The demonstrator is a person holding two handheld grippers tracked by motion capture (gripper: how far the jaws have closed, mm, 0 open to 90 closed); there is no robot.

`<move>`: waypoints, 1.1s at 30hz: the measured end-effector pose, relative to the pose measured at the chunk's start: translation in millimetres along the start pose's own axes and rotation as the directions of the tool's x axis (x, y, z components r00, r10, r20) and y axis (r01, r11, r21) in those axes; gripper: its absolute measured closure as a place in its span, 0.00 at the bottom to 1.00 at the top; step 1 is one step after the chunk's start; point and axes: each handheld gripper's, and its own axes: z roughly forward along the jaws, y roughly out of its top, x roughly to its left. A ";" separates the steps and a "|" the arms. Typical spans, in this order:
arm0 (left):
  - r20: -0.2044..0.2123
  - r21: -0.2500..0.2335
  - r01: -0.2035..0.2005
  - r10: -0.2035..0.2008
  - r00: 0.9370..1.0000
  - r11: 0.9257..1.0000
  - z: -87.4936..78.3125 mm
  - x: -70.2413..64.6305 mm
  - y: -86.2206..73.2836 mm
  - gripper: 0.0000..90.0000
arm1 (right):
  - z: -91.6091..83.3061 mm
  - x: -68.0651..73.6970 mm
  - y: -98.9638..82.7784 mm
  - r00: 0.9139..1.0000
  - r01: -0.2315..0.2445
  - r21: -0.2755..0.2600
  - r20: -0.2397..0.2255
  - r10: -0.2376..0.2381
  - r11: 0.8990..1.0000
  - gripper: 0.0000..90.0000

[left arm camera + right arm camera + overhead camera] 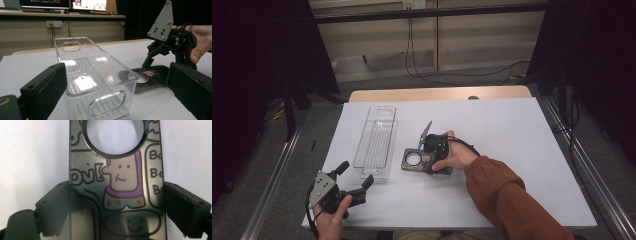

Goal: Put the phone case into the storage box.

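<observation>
From the high view, I am seeing the white table (512,130) with a clear plastic bin (377,141) lying lengthwise left of centre, and just right of its near end a dark phone case (417,161) with a round camera cutout lying flat. My right gripper (430,159) is sitting down on the near right part of that case, the hand (457,156) wrapped around it and the grey plate (426,134) sticking up behind. My left gripper (357,179) is hovering at the near left, close to the bin's near end, its jaws spread apart with nothing between them. In the left gripper view, I am looking past both black jaws, standing wide on either side of the clear bin's (100,82) near end without touching it; the phone case (150,77) is lying beyond on the right, with the right gripper (152,56) bearing down on it. In the right gripper view, the phone case (117,195), printed with a cartoon figure and doodles, is lying between the two jaws; both pads (177,207) are sitting right at its long edges, so I am reading them as closing on the case.
</observation>
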 end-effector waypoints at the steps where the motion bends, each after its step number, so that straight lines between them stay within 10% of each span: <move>1: -0.002 -0.001 0.000 0.000 1.000 1.000 -0.2 0.0 0.2 0.04 | -0.1 0.2 -0.2 1.000 -0.008 -0.001 0.000 0.008 1.000 0.14; 15: -0.008 -0.001 0.000 0.000 1.000 1.000 -1.0 0.6 0.2 0.04 | -7.7 0.5 -5.5 1.000 -0.023 -0.028 0.008 0.023 0.999 0.14; 33: -0.005 -0.003 0.006 -0.006 1.000 1.000 -0.6 0.4 0.2 0.04 | -34.3 -2.2 -26.8 0.998 -0.050 -0.191 0.018 0.055 0.980 0.14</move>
